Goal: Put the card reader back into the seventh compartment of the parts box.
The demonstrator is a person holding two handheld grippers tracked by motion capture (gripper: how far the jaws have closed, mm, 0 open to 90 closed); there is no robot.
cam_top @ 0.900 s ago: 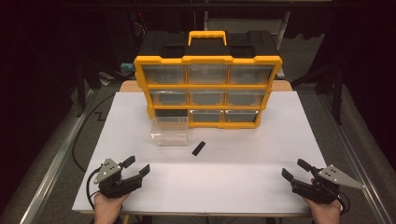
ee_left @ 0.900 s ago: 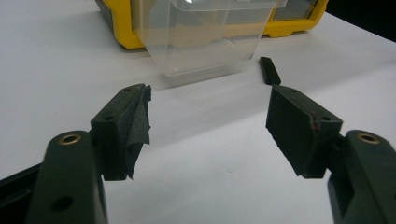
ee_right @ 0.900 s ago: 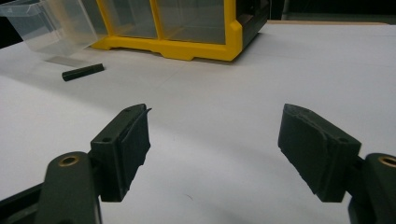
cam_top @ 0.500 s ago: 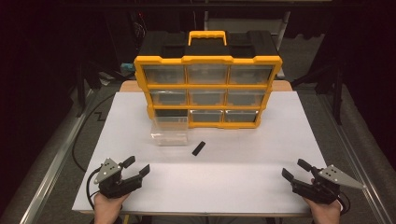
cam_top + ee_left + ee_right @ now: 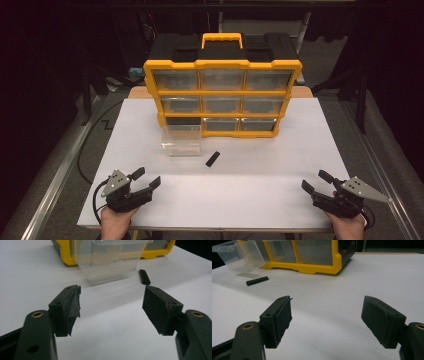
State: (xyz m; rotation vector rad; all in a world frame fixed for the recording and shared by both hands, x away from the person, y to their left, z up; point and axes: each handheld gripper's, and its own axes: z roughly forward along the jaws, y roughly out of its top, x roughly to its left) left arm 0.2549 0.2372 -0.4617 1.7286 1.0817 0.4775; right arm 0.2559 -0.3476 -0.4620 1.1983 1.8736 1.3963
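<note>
A yellow and black organiser case (image 5: 222,92) with clear drawers stands upright at the back of the white table (image 5: 280,155). One clear drawer (image 5: 181,140) (image 5: 112,261) (image 5: 239,255) is pulled out of the bottom left slot and rests on the table in front of it. A small black bar (image 5: 213,159) (image 5: 144,277) (image 5: 257,281) lies just right of that drawer. My left gripper (image 5: 147,178) (image 5: 112,305) is open and holds nothing, near the front left corner. My right gripper (image 5: 316,181) (image 5: 325,320) is open and holds nothing, near the front right corner.
The table's front edge (image 5: 220,227) runs just under both hands. A cable (image 5: 87,145) trails on the floor to the left. A metal rail (image 5: 55,175) flanks the table's left side. Dark stands rise behind the case.
</note>
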